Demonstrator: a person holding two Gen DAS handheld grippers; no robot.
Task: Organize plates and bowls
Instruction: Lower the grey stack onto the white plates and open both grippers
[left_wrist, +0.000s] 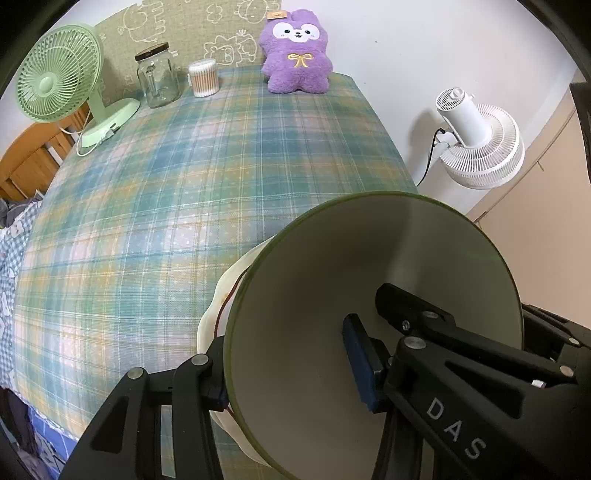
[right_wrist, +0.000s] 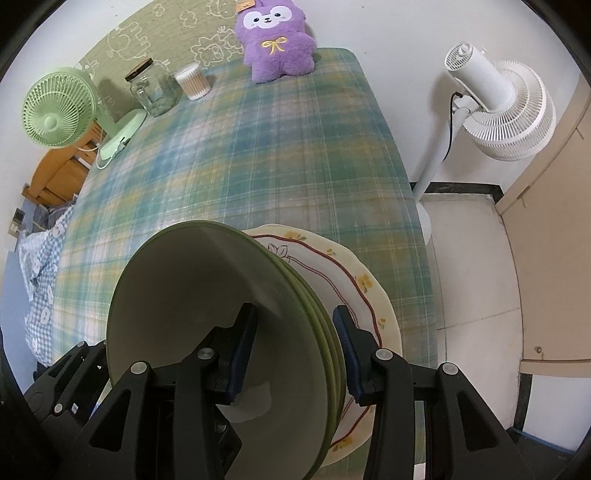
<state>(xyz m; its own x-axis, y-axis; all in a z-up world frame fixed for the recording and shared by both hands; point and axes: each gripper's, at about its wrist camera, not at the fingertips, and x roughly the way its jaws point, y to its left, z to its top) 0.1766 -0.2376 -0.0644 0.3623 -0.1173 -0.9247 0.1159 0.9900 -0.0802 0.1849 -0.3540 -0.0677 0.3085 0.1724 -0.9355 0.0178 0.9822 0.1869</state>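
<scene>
left gripper (left_wrist: 291, 365) clamps bowls (left_wrist: 369, 295) rim | right gripper (right_wrist: 291, 354) straddles rims, grip unclear | risk: stack slides off plate (right_wrist: 369, 295) near table (right_wrist: 258, 166) right-front edge

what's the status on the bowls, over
Left gripper and right gripper both astride the rim of the green bowl stack. Stack over the floral plate. Checked tablecloth ahead, nothing in the way.
</scene>
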